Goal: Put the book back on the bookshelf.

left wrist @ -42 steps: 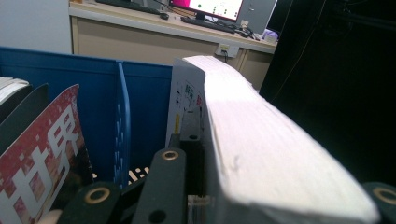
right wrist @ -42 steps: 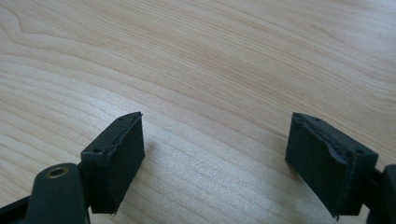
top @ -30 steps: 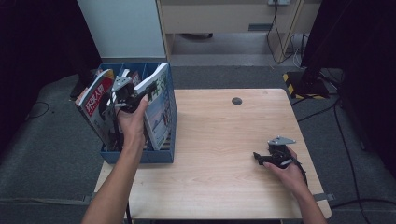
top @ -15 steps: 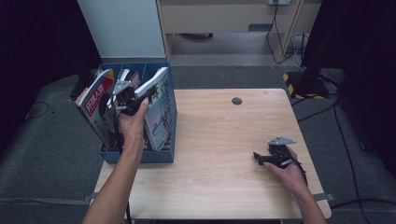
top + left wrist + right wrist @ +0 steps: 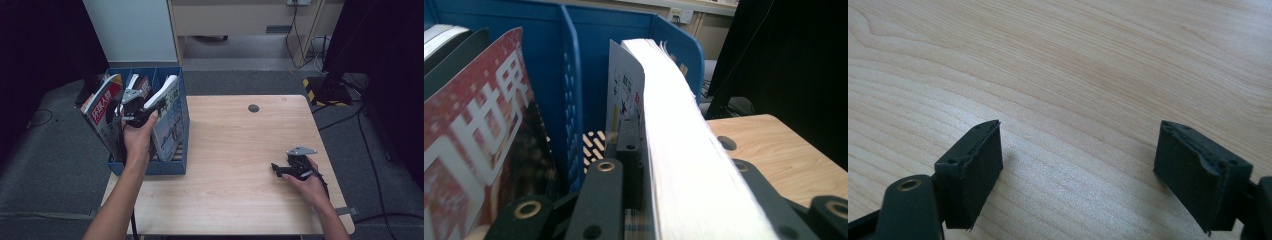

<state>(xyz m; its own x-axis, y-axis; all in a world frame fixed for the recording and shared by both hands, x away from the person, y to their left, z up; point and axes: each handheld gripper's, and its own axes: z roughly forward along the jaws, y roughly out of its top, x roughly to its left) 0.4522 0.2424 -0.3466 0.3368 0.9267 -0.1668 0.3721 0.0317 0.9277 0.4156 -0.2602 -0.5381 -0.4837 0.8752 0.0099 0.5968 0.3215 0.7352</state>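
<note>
A blue file box (image 5: 175,167) with several slots stands on the floor against the table's left edge. In its right slot a thick magazine (image 5: 167,115) leans, and its white page edge (image 5: 684,150) runs up between my left gripper's fingers (image 5: 626,140). My left gripper (image 5: 137,107) is shut on that magazine from above. A red-covered magazine (image 5: 102,107) tilts in the left slot, and its cover (image 5: 479,140) fills the left of the left gripper view. My right gripper (image 5: 277,169) rests on the wooden table (image 5: 225,150), open (image 5: 1083,170) with only bare wood between its jaws.
A small black round cap (image 5: 253,108) sits in the tabletop near its far edge. A pale cabinet panel (image 5: 130,30) stands behind the box. Cables and a yellow-black striped base (image 5: 320,87) lie on the floor at the far right.
</note>
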